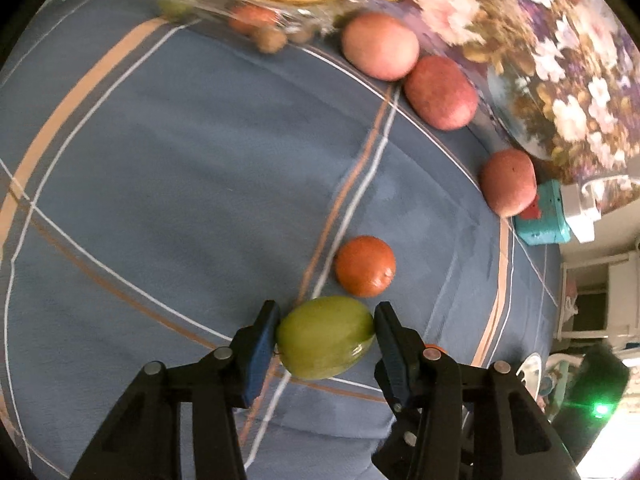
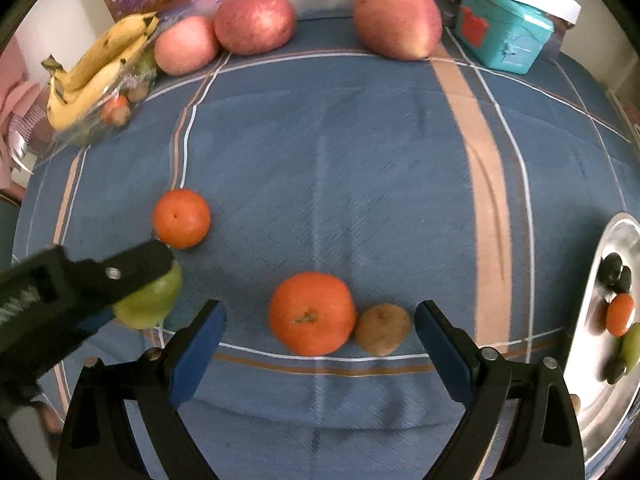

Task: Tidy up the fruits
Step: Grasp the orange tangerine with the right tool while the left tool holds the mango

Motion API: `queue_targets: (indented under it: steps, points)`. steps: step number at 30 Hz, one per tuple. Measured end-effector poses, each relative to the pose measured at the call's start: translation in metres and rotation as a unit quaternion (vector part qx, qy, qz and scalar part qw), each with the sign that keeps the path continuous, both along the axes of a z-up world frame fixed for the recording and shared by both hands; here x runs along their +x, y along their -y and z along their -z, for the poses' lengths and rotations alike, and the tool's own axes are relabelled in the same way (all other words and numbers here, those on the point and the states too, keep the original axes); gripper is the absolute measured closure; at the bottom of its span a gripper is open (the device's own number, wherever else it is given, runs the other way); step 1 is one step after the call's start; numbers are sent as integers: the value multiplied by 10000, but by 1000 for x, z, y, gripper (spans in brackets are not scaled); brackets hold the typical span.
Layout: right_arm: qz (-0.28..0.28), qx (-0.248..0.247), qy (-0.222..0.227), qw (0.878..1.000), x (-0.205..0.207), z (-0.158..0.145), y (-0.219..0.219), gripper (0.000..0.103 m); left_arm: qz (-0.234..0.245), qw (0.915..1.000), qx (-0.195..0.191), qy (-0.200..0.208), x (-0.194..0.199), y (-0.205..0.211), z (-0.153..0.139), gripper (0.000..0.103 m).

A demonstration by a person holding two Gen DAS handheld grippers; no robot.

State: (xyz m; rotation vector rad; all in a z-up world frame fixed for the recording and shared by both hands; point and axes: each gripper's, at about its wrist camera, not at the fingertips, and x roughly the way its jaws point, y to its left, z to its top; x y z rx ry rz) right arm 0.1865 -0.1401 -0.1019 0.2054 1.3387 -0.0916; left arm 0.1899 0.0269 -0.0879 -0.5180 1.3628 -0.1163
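The left gripper (image 1: 326,338) is clamped on a smooth green oval fruit (image 1: 325,337), its blue pads pressing both sides, low over the blue plaid tablecloth (image 1: 180,180). Just beyond it lies a small round orange tangerine (image 1: 365,266). The right gripper (image 2: 320,334) hangs with its jaws spread wide, holding nothing; between its fingers on the cloth sit a larger orange tangerine (image 2: 311,313) and, touching it, a brown fuzzy kiwi (image 2: 382,328). Three big pinkish-red apples (image 2: 400,18) line the far edge of the cloth (two close together, one apart). Yellow bananas (image 2: 96,68) rest on a clear glass dish (image 2: 86,124) at the far left. At the right edge, a shiny metal tray (image 2: 608,368) holds small fruits.
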Motion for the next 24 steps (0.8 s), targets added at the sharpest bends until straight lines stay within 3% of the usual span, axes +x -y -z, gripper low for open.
queue_targets:
  steps: [6,9,17,21,24]
  points:
    - [-38,-116,10,9999,3,11,-6,0,-124,9999,-41,-75,-4,-13,1,51]
    - [-338,-538,-131,9979,6,17,-22,0,-154,9998,-63,-112,-7,-15,3,51]
    - [-422,-529,124,9976,-17,14,-19,0,-215,9991,352,-22,-7,-24,-3,51]
    - [-617,-549,79,9966,-26,13,-22,0,-271,9990,350,10,-7,-30,-5,51]
    - [-759,-1036,221,9915,-26,8,-30,2,-252,9992,320,6,-7,-29,-6,51]
